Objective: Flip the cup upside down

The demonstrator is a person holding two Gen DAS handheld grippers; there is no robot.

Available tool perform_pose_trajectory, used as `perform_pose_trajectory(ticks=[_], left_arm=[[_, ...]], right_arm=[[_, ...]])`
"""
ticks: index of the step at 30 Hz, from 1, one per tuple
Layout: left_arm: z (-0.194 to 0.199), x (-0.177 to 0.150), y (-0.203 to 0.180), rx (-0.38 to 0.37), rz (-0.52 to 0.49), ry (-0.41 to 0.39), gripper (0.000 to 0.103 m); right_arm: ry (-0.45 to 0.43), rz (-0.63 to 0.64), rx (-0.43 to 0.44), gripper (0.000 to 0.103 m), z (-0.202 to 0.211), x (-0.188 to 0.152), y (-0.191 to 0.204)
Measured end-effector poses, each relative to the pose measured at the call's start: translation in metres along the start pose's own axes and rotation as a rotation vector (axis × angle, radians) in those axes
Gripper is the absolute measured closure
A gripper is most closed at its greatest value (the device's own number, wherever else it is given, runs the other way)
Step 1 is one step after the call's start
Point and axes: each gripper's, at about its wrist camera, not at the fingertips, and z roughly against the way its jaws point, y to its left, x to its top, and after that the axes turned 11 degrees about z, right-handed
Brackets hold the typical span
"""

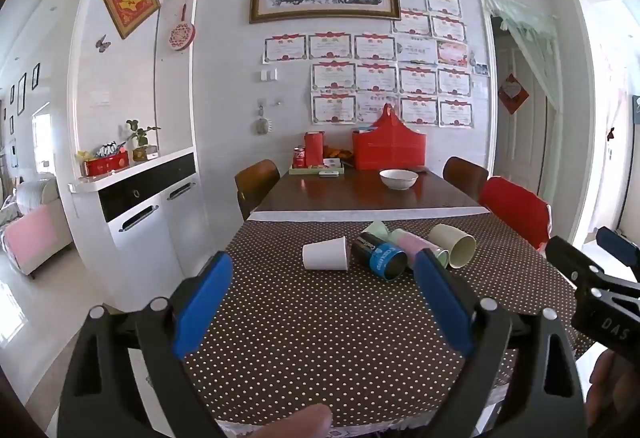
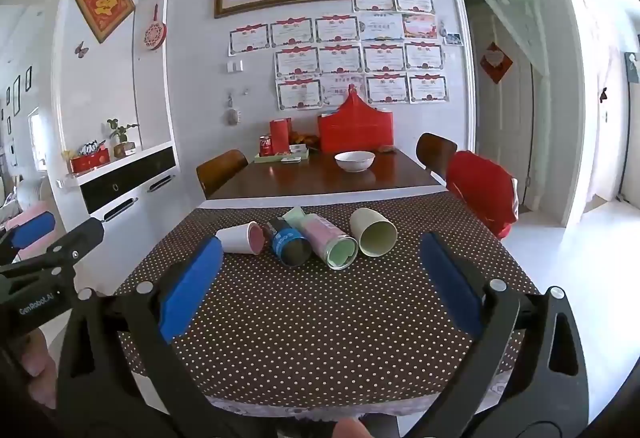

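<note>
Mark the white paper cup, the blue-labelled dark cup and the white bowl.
white paper cup [image 1: 325, 254]: left wrist view, side wall.
blue-labelled dark cup [image 1: 380, 256]: left wrist view, label.
white bowl [image 2: 354, 160]: right wrist view, outer wall.

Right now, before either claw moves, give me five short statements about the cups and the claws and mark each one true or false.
1. All the cups on the dotted tablecloth lie on their sides. True.
2. The left claw is shut on the white paper cup. False: it is open and holds nothing; the cup lies farther along the table.
3. The white bowl stands on the bare wood beyond the cloth. True.
4. The cream cup lies at the left end of the row. False: it is at the right end; the white paper cup is at the left.
5. The right claw is open and empty. True.
</note>
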Motion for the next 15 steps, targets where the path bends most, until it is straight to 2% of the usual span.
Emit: perform_pose_trajectory(ticks=[11, 15], left_arm=[[-0.017, -0.012, -0.012, -0.008, 0.001, 0.021, 0.012], [-0.026, -0.009, -0.004, 0.002, 0.001, 0.035, 0.012]], right_arm=[[0.002, -0.005, 0.000, 0.006, -0.002, 0.000, -0.006], [0.014, -0.002, 0.002, 0.006, -0.008, -0.003, -0.008]])
